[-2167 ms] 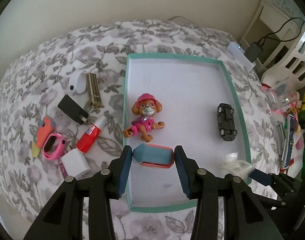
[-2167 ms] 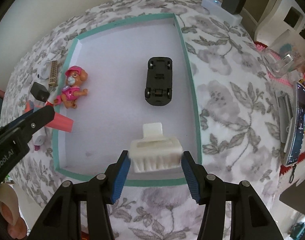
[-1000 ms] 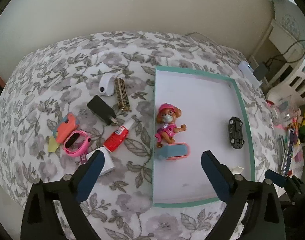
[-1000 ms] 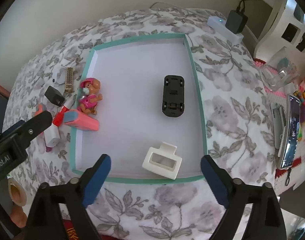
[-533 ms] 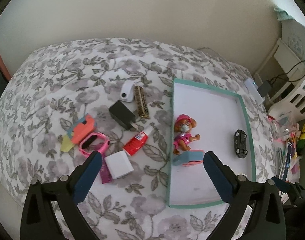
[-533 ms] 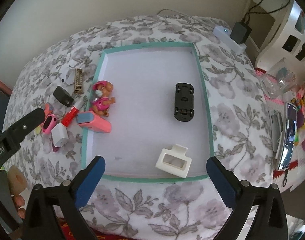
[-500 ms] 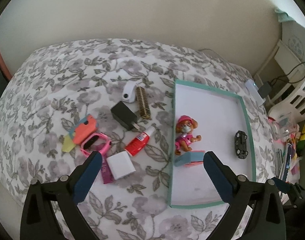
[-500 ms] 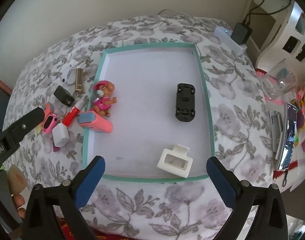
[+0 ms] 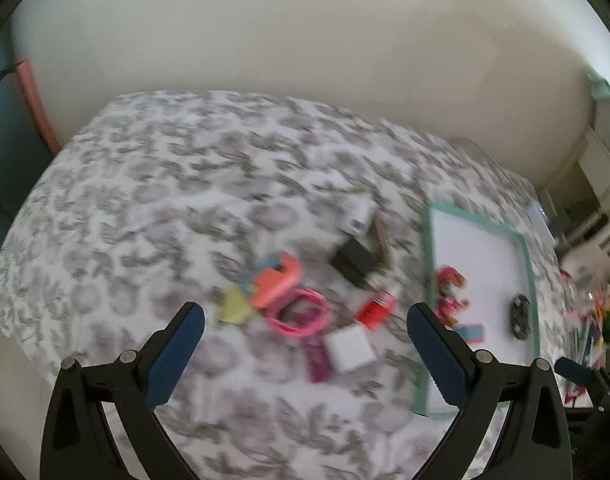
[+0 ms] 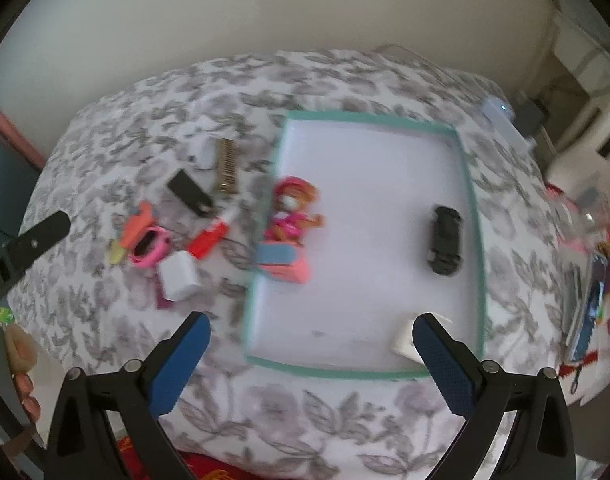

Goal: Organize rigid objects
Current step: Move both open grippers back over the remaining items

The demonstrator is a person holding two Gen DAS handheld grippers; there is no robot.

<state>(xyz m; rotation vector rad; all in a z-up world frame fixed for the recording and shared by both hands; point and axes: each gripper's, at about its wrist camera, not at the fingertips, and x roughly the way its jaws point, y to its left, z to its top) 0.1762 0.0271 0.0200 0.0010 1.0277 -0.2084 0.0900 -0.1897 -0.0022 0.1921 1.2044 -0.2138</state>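
Both your tools, left tool [image 9: 301,344] and right tool [image 10: 311,354], hang empty with jaws wide apart. The white charger block [image 9: 350,349] lies on the bed just left of the teal tray [image 10: 475,216], ahead of the left tool. It looks light, stiff and smooth; grip its flat sides.

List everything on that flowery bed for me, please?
tray: 1, white, teal rim, right
toy car: 1, black, in tray
pup figure: 1, pink, tray's left edge
case: 1, pink-blue, below pup
box: 1, white, tray's near corner
charger: 1, black, left of tray
glue: 1, red
watch: 1, pink
cube: 1, white
comb: 1, brown
left gripper: open
right gripper: open
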